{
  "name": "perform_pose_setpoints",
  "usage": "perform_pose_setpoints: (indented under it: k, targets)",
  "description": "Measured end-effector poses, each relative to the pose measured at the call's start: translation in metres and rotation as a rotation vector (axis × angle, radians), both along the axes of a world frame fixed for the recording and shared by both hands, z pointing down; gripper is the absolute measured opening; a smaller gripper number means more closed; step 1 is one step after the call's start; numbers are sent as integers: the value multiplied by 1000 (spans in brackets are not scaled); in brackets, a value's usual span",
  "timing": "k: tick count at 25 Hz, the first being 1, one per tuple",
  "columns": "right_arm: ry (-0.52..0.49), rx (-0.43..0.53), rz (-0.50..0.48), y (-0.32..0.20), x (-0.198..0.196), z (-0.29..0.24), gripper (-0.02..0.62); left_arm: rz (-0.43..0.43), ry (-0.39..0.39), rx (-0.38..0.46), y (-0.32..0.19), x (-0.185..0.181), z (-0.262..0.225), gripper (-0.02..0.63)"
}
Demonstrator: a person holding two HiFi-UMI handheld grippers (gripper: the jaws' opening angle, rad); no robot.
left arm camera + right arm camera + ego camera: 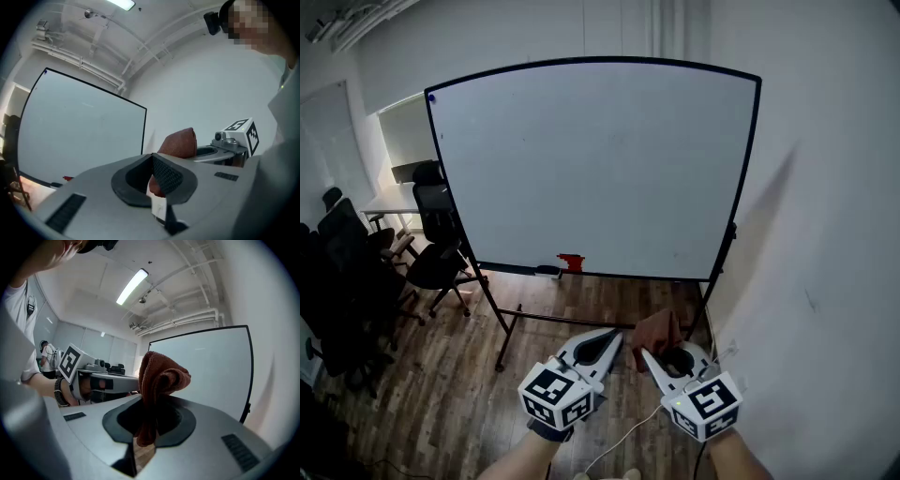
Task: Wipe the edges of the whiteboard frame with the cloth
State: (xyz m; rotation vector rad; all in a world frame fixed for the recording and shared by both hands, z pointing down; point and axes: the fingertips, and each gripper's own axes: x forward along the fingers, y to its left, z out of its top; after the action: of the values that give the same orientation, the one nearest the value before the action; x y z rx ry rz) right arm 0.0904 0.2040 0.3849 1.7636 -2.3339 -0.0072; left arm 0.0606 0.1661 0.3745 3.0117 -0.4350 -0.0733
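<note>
- Clamping a rust-brown, bunched terry cloth (159, 376), my right gripper (145, 437) has its jaws closed on the lower folds. The rest of the cloth stands up above the jaws in a loose lump.
- Beside it, my left gripper (157, 199) has its jaws together with nothing between them. The cloth I see past its tips belongs to the other claw.
- The large white whiteboard (591, 159) with its thin black frame (748, 159) stands on a wheeled stand ahead of and above both claws. It is well apart from the cloth, so no wiping contact exists yet.
- The relation that matters is that the frame's right upright lies up and slightly right of the cloth-bearing claw, with its long axis running vertically. The bottom rail (619, 276) runs crosswise, straight ahead of that claw.
- My right gripper is the nearer one to that right upright, and it already has the cloth. I judge it should carry the cloth forward and up to that edge.
- The only holder I can see is the narrow ledge along the bottom rail. It carries a small red block (570, 262) and a dark item (547, 272) just beside it, and I cannot tell what either one is.
- Black office chairs (441, 253) crowd the left side, near the frame's left upright.
</note>
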Motion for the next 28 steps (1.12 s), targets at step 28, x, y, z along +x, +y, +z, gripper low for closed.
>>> perform_pose_setpoints:
  k: [28]
  targets:
    - [-62, 75, 15, 17, 58, -38, 54, -8, -3, 25, 9, 39, -21, 9]
